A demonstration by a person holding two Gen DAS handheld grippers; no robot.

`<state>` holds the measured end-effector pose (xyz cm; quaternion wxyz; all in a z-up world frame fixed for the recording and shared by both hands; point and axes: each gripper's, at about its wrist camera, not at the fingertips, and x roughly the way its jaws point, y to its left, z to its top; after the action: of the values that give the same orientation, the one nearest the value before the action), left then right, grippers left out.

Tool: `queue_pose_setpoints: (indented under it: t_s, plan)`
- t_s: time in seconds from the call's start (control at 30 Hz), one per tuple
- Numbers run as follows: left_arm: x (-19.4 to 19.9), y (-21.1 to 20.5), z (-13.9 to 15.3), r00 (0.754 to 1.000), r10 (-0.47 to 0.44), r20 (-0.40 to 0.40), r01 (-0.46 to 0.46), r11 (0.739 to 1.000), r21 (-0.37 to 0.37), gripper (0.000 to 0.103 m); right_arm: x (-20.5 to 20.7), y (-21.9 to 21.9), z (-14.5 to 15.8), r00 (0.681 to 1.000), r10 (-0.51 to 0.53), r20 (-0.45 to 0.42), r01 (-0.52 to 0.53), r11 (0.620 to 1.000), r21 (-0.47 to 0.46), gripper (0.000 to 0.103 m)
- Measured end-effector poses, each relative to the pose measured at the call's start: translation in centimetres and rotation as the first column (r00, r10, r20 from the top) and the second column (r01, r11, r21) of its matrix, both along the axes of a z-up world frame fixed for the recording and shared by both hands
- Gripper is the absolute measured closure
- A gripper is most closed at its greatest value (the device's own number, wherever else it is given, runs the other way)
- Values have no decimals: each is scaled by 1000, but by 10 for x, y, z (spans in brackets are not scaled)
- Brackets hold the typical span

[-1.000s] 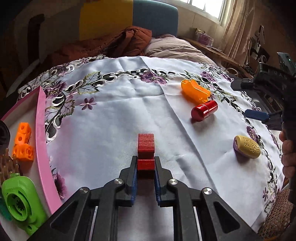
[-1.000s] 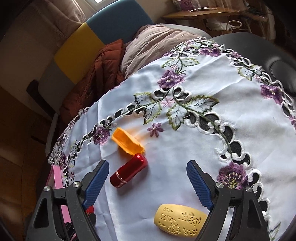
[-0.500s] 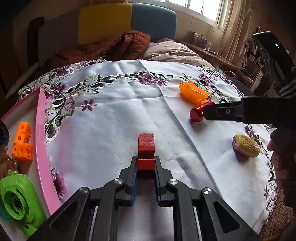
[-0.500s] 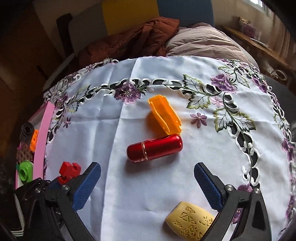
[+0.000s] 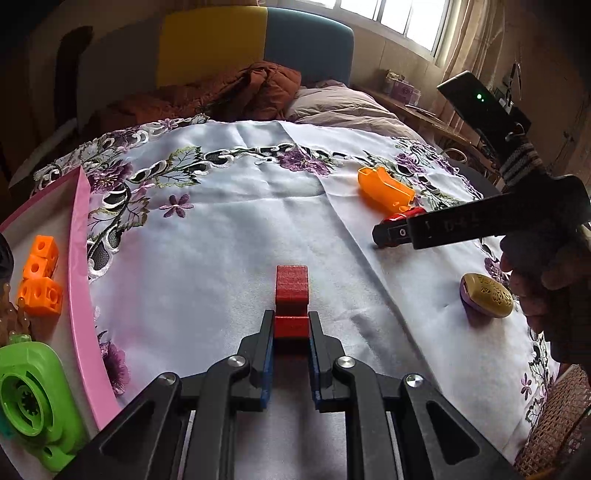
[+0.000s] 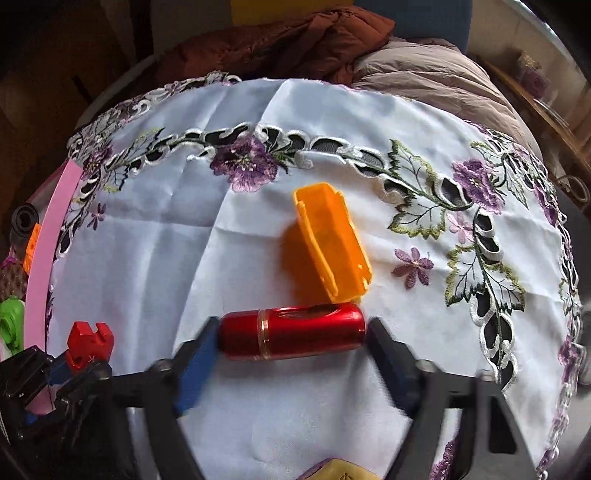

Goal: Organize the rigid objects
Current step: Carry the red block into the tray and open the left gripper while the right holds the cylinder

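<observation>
The right gripper (image 6: 291,354) had its fingers closing endwise around the red cylinder (image 6: 291,332) — it might roll toward 12 o'clock; the left gripper (image 5: 291,332) pinched the red block (image 5: 291,288).

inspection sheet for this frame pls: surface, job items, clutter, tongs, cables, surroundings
Surface: white embroidered tablecloth, purple flowers.
Job's things: red cylinder, orange open case, gold patterned oval, red block; pink tray holds orange cubes and a green part.
Clutter: nothing seen.
Tongs: left tongs shut on red block; right tongs have just been closing, straddling the red cylinder's ends.
Cables: nothing seen.
Surroundings: brown jacket, window.
</observation>
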<state>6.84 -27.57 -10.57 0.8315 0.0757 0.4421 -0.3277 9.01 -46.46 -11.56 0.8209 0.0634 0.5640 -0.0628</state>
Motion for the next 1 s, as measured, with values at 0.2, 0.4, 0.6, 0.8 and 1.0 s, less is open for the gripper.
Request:
queue_pose_setpoints:
  t_s: [0.2, 0.4, 0.6, 0.8, 1.0]
  plan:
    - [0, 2, 0, 1000, 1, -1, -1, 1000, -13, 89, -28, 11, 6, 999, -35, 30, 34, 999, 32, 28]
    - [-1, 1, 0, 1000, 3, 5, -3, 1000, -6, 89, -43, 34, 1, 999, -19, 44, 19, 1000, 3, 28]
    - [-2, 1, 6, 1000, 23, -15, -23, 1000, 13, 89, -48, 29, -1, 997, -20, 79, 18, 1000, 18, 28]
    - [-14, 15, 25, 999, 39, 7, -39, 999, -14, 89, -50, 31, -1, 993, -3, 117, 4, 1000, -4, 28]
    - [-26, 33, 52, 997, 58, 45, -57, 998, -40, 89, -44, 33, -3, 991, 11, 136, -8, 1000, -18, 28]
